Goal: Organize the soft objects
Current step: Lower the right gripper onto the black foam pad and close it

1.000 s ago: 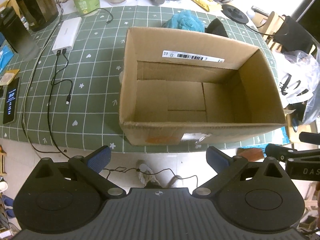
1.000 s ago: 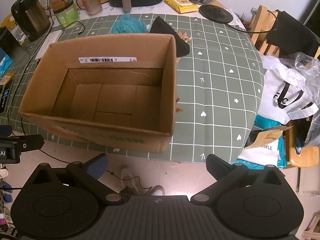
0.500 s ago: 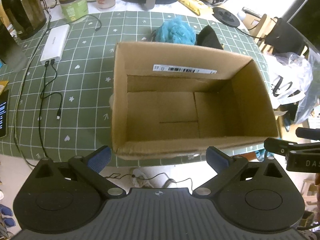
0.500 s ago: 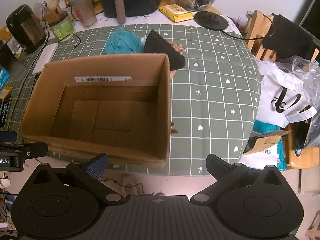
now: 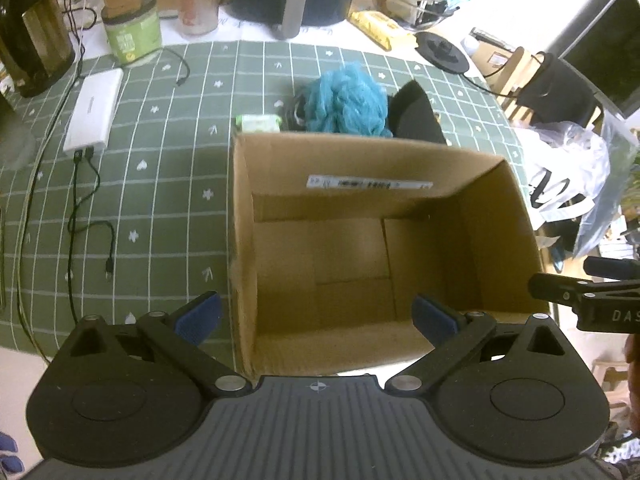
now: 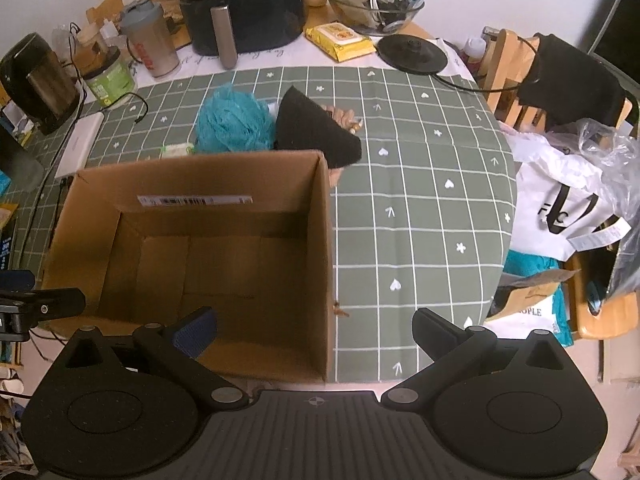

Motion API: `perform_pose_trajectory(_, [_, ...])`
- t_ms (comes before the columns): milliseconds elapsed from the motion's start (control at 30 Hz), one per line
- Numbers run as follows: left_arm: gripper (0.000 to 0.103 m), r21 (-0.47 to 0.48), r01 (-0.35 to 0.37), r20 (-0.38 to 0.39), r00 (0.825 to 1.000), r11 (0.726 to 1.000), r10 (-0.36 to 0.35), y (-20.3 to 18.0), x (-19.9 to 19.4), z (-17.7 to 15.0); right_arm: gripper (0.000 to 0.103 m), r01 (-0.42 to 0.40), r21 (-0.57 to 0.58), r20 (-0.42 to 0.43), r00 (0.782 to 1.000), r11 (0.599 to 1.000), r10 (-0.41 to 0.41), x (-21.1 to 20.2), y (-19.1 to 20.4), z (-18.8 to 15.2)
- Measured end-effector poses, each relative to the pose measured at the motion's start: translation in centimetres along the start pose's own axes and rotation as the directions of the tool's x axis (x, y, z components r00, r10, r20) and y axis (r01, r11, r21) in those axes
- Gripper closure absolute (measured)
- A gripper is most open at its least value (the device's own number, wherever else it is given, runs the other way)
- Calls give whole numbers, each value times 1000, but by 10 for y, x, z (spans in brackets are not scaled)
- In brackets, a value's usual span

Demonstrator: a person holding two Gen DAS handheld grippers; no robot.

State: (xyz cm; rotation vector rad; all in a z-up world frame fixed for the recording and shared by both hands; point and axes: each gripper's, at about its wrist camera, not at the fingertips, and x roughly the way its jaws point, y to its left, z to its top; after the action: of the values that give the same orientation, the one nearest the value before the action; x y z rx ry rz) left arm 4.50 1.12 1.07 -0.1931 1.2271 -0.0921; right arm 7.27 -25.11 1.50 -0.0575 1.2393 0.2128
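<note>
An empty brown cardboard box (image 5: 496, 216) (image 6: 320, 248) stands open on the green checked tablecloth (image 5: 160, 184) (image 6: 420, 208). Behind its far wall lie a fluffy teal bundle (image 5: 344, 100) (image 6: 232, 120), a black soft item (image 5: 414, 114) (image 6: 316, 132) and a small green-and-white packet (image 5: 258, 122) (image 6: 176, 150). My left gripper (image 5: 316, 316) hangs open above the box's near wall with nothing between its fingers. My right gripper (image 6: 314, 328) is open over the box's near right corner, also holding nothing.
A white power bank (image 5: 94, 116) with black cables lies left of the box. Along the back stand a kettle (image 6: 38, 80), a green jar (image 6: 110, 78), a shaker bottle (image 6: 150, 42), an air fryer (image 6: 244, 0) and a glass bowl (image 6: 376, 4). Bags (image 6: 560, 208) and a chair stand right.
Both grippers have moved forward and higher over the box, so its near wall now sits between the fingers and the soft items behind it show more. Both stay open.
</note>
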Motion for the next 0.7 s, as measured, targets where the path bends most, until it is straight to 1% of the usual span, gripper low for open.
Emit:
perform_pose_trajectory(233, [0, 3, 59, 27, 998, 998, -59, 15, 0, 14, 0, -43, 22, 34, 999, 999, 42, 0, -5, 16])
perform_pose_trajectory(300, [0, 6, 86, 27, 996, 996, -86, 19, 0, 17, 0, -58, 32, 43, 998, 998, 56, 0, -8, 19])
perform_pose_trajectory(400, [0, 6, 122, 45, 992, 993, -122, 25, -2, 21, 0, -57, 29, 46, 997, 998, 56, 1, -10, 22])
perform_pose_trajectory(567, [0, 28, 134, 76, 988, 991, -136, 30, -5, 28, 0, -37, 33, 46, 998, 999, 35, 7, -17, 27])
perform_pose_trajectory(700, [0, 32, 134, 99, 986, 990, -137, 35, -7, 33, 0, -21, 84, 55, 998, 996, 17, 10, -26, 31])
